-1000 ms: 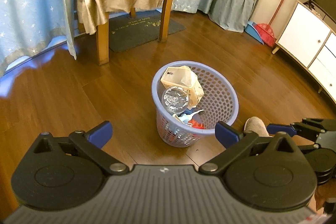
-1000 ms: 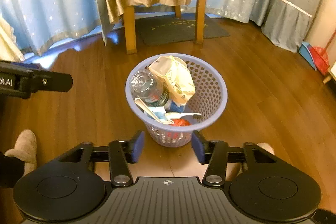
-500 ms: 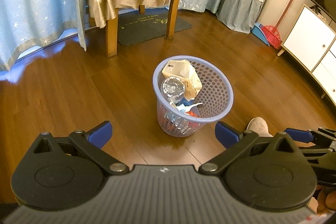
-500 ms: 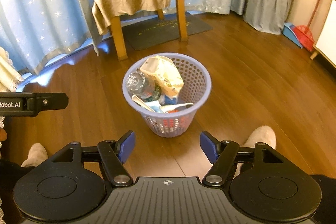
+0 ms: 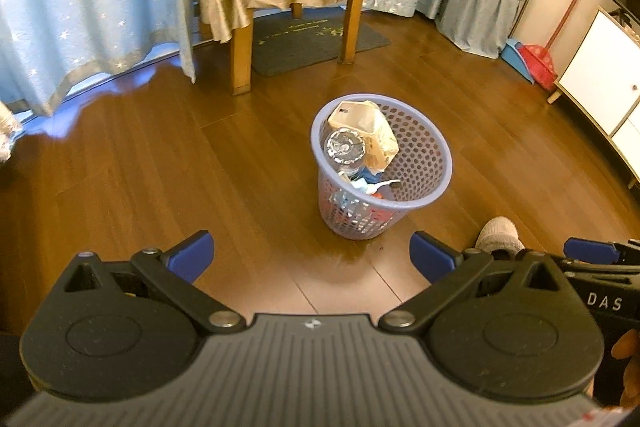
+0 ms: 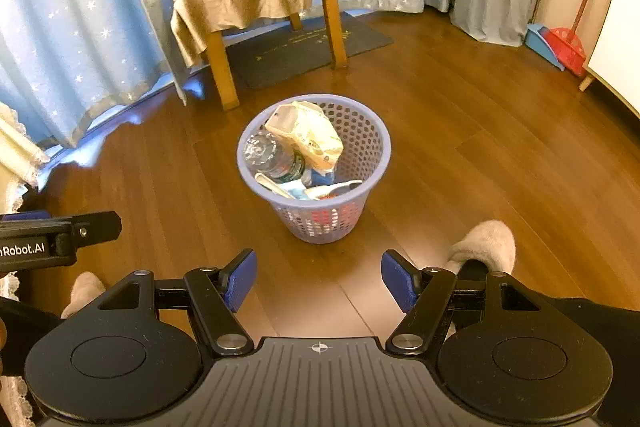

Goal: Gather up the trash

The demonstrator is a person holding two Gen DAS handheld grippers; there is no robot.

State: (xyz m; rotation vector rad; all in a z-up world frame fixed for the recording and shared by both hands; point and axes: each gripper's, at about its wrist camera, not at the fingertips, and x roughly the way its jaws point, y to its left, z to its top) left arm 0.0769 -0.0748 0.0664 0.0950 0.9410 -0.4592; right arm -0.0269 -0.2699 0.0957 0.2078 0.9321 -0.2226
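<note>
1. brown wooden floor point(image 5: 140, 167) runs glossy under both your views, with window glare pooling blue near the curtains point(image 5: 80, 7).
2. your room shows star-printed blue curtains at the back, a wooden chair point(image 6: 256, 7) draped in a tan cover, and a dark mat point(image 5: 304, 39) under its legs.
3. off to your right, a red broom and blue dustpan point(image 5: 528, 59) lean by the wall, next to a white cabinet point(image 5: 600, 75).
4. your trash is already gathered in the lilac perforated basket point(image 6: 360, 155), which stands upright on the floor, in front of the chair and ahead of both tongs.
5. inside it you can see a crumpled tan paper bag point(image 6: 312, 135) sticking above the rim, a clear plastic bottle point(image 6: 268, 155) lying against it on the left, and a white spoon-like piece point(image 6: 336, 189) across smaller blue and red scraps lower down, too jumbled to name.
6. your left tongs point(image 5: 310, 259) stand spread wide with nothing between the blue pads, well short of the basket.
7. your right tongs point(image 6: 318, 277) are likewise parted and empty, pointing down at the floor just before the basket.
8. beige slippers point(image 6: 488, 241) show on the floor near the right tongs, and each view catches the side of the other tool at its edge.
</note>
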